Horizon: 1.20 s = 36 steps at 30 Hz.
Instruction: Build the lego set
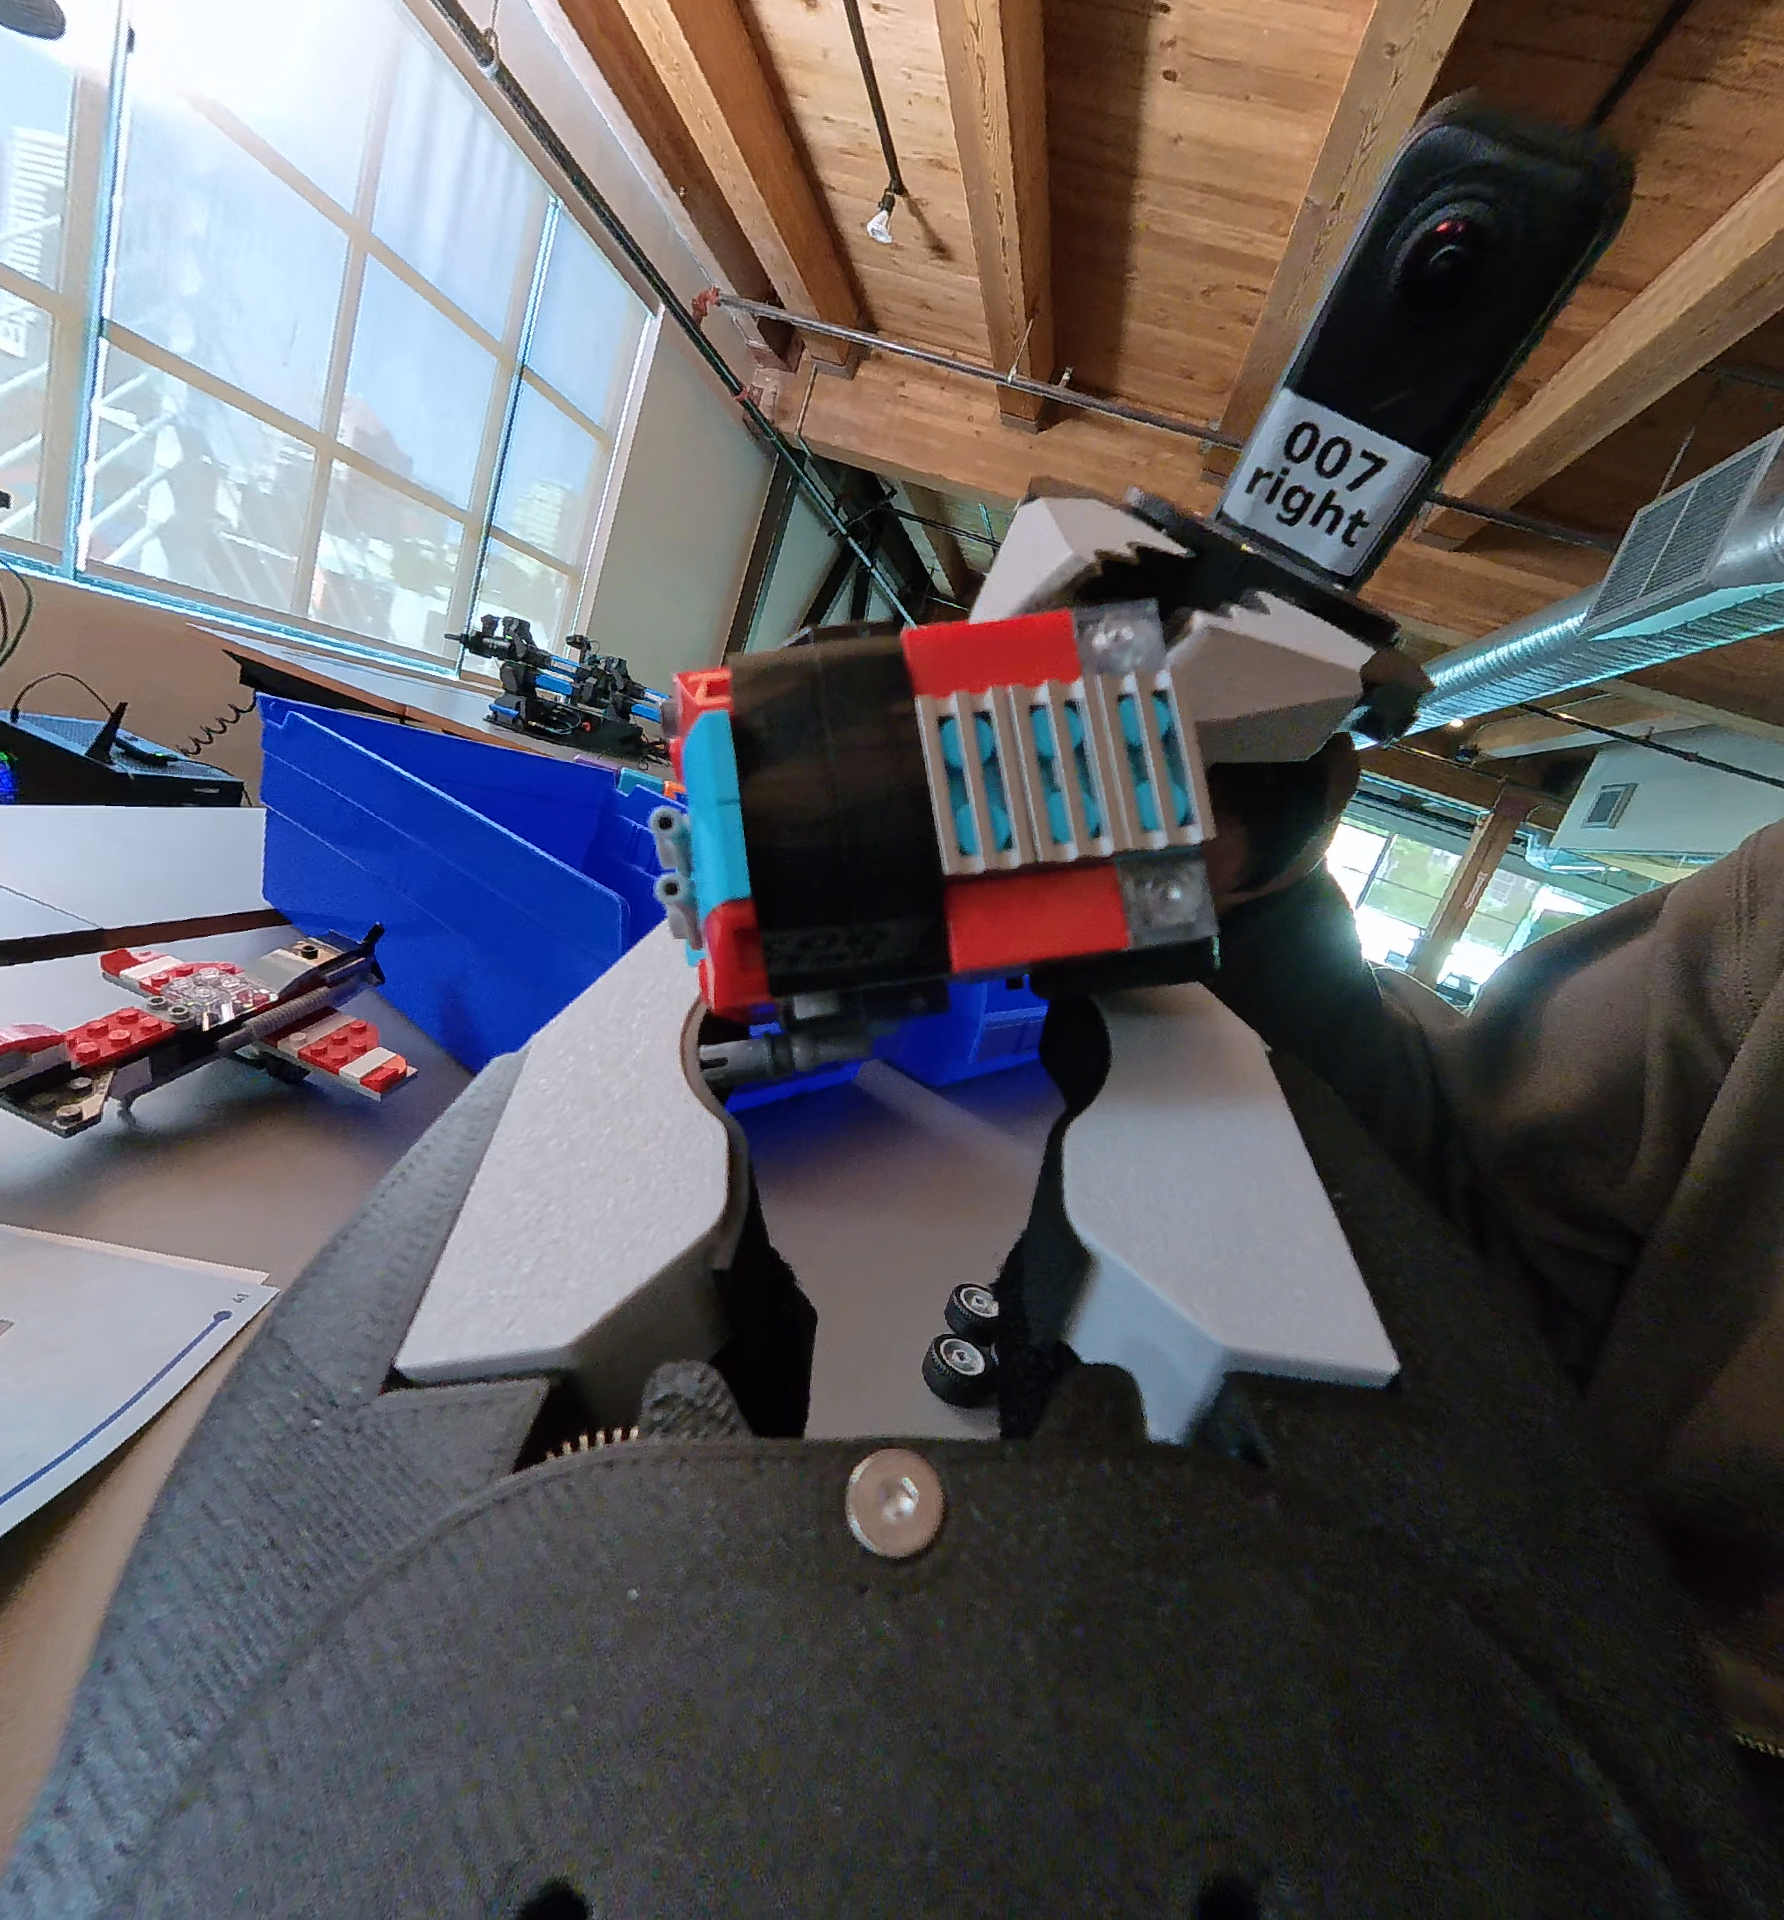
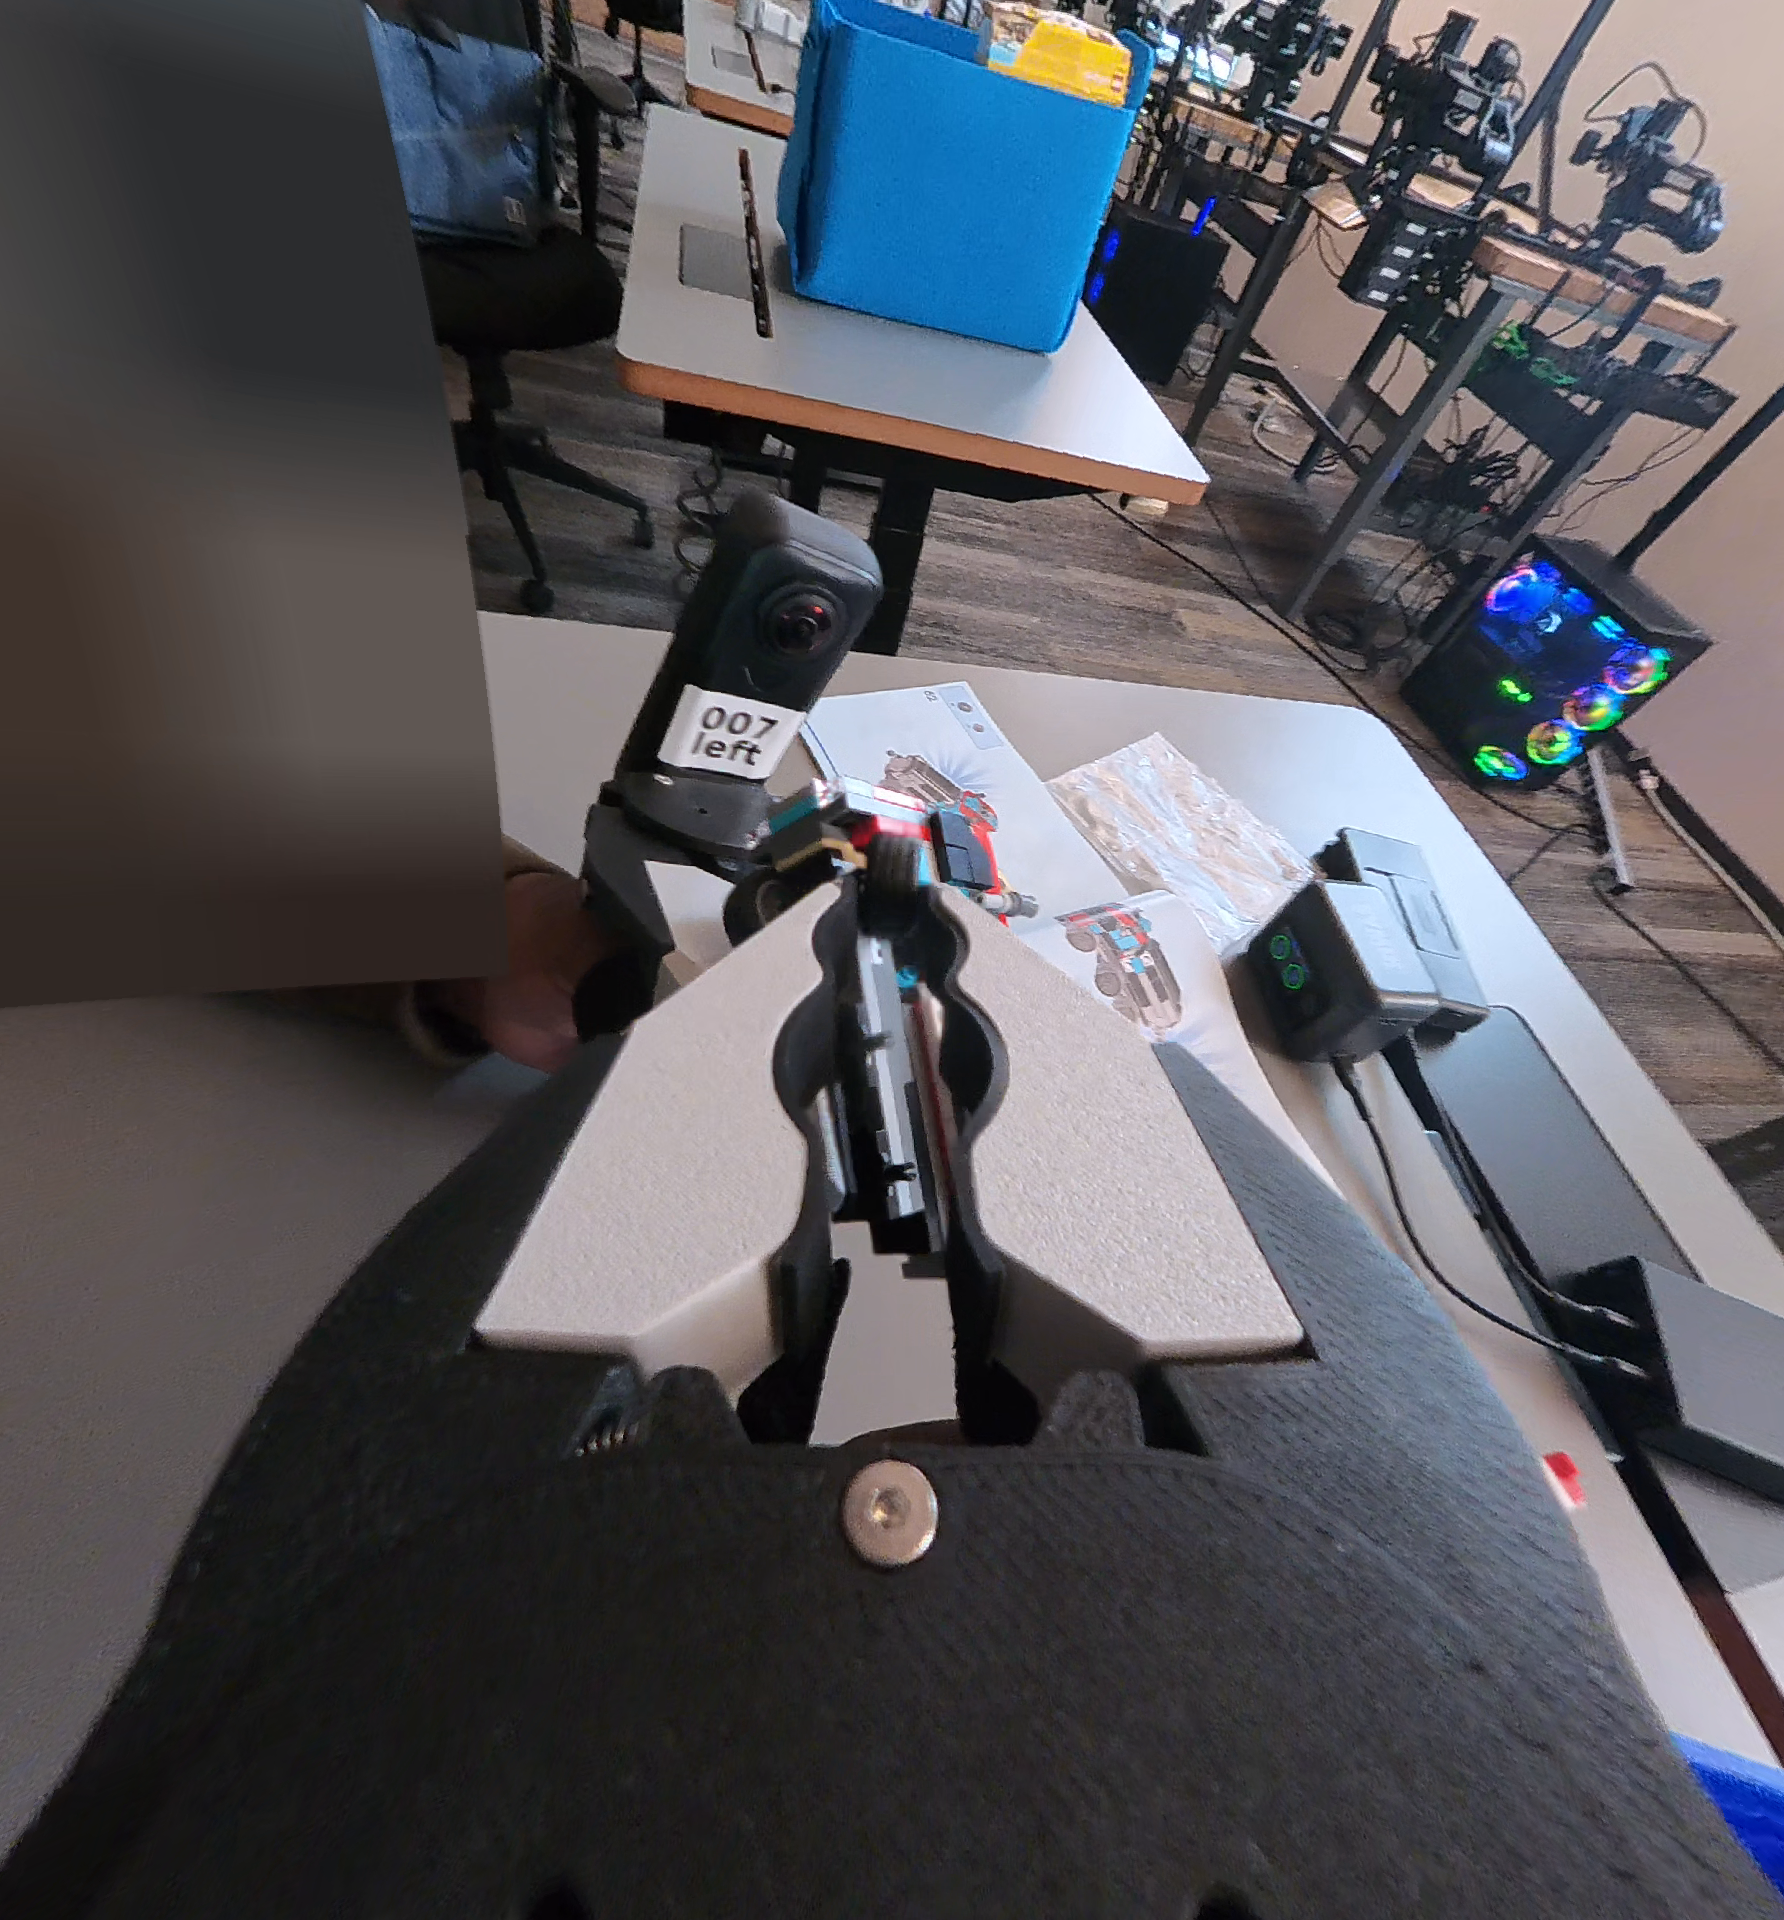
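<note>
The right gripper has its fingers clenched on a red, black and turquoise brick truck, lifted above the table beside the blue bin, with the left gripper just under the truck, its fingers released

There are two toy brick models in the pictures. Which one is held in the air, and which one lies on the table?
The red, black and turquoise brick vehicle is in the air, held by the right tongs. The flat red and white brick model lies on the table, untouched.
</note>
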{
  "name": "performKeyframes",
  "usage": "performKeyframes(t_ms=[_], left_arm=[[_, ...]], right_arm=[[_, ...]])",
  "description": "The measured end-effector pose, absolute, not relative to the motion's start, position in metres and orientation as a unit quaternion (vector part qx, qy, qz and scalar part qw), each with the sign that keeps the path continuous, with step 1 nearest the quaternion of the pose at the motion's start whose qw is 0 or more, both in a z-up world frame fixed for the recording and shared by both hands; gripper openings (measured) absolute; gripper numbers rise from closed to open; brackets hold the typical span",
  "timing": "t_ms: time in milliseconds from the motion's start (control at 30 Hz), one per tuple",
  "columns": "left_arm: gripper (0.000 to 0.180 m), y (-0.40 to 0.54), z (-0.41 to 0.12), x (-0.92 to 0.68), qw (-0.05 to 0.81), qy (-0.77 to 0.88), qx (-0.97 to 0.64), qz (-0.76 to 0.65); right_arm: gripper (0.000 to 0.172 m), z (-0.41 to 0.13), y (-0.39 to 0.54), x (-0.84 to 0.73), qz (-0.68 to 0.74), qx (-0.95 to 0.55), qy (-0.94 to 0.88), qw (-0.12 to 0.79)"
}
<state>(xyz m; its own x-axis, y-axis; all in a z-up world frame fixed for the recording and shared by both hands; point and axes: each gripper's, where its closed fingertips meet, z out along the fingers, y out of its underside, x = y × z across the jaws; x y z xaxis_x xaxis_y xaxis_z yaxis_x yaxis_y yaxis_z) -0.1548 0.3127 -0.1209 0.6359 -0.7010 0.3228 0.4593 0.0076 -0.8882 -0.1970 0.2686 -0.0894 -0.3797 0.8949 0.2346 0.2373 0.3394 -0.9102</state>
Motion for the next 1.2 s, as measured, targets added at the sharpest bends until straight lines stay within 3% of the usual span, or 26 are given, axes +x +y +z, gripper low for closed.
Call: performKeyframes(t_ms=[1200], left_arm=[[0.056, 0.304, -0.107, -0.161, 0.705, 0.082, -0.515, -0.480]], right_arm=[[0.015, -0.082, 0.275, -0.192, 0.451, -0.438, -0.690, 0.358]])
